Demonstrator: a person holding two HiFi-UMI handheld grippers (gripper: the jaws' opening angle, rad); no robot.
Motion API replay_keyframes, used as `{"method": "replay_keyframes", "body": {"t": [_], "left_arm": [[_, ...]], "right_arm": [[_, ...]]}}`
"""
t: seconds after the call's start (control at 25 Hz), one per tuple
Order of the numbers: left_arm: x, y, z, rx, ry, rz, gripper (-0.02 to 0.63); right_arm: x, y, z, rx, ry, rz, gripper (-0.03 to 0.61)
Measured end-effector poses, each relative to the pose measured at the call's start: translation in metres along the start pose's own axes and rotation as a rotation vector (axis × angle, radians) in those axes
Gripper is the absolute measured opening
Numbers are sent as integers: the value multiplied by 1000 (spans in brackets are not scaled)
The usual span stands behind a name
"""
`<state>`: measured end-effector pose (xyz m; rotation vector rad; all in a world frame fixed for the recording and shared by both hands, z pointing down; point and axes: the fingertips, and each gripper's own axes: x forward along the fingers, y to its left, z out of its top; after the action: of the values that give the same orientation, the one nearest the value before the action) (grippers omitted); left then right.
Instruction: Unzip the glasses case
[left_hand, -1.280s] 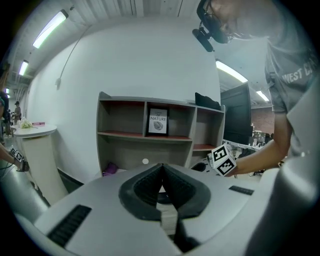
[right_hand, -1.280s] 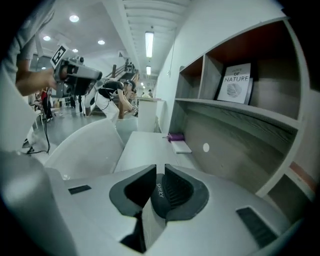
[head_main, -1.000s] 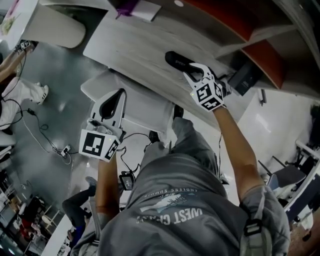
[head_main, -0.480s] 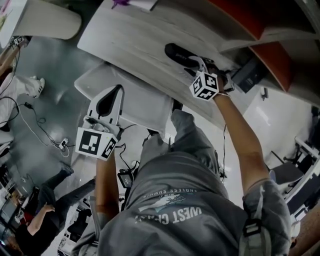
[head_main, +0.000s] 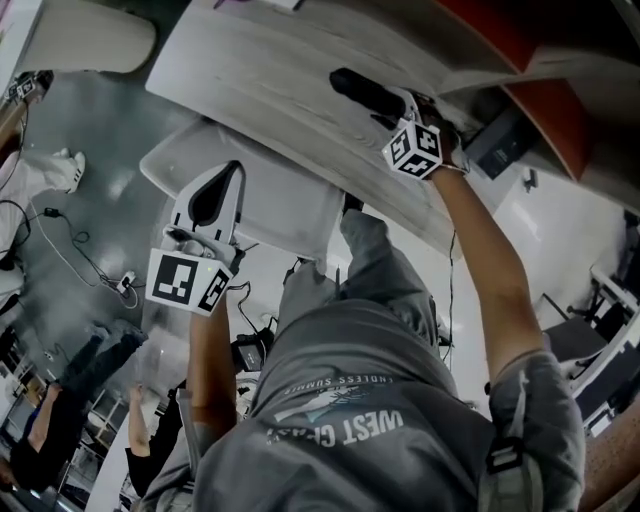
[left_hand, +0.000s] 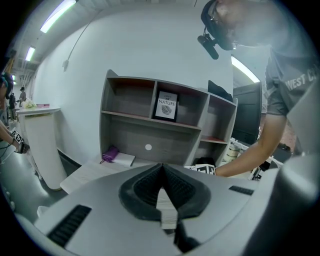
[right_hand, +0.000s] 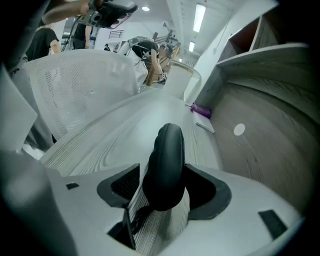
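Now | step: settle right gripper (head_main: 397, 107) around black oval hard-shell glasses case (right_hand: 164, 162) lying on pale wood-grain desk (head_main: 270, 80) | right jaws: just been opening, spread, case between, unpressed | left gripper (left_hand: 161, 172): clenched empty, well apart | tip: centre case, squeeze gently, then bring left for zip

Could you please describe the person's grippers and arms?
The left gripper and right gripper are white with black ribbed pads and black-and-white marker cubes. The right gripper's jaws have just been opening, a black oval glasses case between them. The person wears a grey short-sleeved T-shirt.
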<state>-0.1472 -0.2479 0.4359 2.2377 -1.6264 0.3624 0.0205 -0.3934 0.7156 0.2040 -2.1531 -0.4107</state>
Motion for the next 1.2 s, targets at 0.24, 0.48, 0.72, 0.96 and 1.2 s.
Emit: {"method": "replay_keyframes", "body": {"t": [0.24, 0.48, 0.72, 0.96, 1.2], "left_arm": [[-1, 0, -4, -1, 8, 7, -3], [-2, 0, -9, -6, 19, 18, -3], [4, 1, -22, -23, 41, -9, -3], [15, -12, -28, -86, 21, -115, -3], [8, -25, -33, -30, 35, -212, -3]], "right_arm": [[8, -16, -1, 124, -34, -28, 259], [3, -13, 1, 333, -97, 14, 255], [-36, -6, 32, 380, -230, 69, 252], [-95, 3, 67, 349, -334, 109, 252], [-158, 28, 112, 295, -429, 182, 250]]}}
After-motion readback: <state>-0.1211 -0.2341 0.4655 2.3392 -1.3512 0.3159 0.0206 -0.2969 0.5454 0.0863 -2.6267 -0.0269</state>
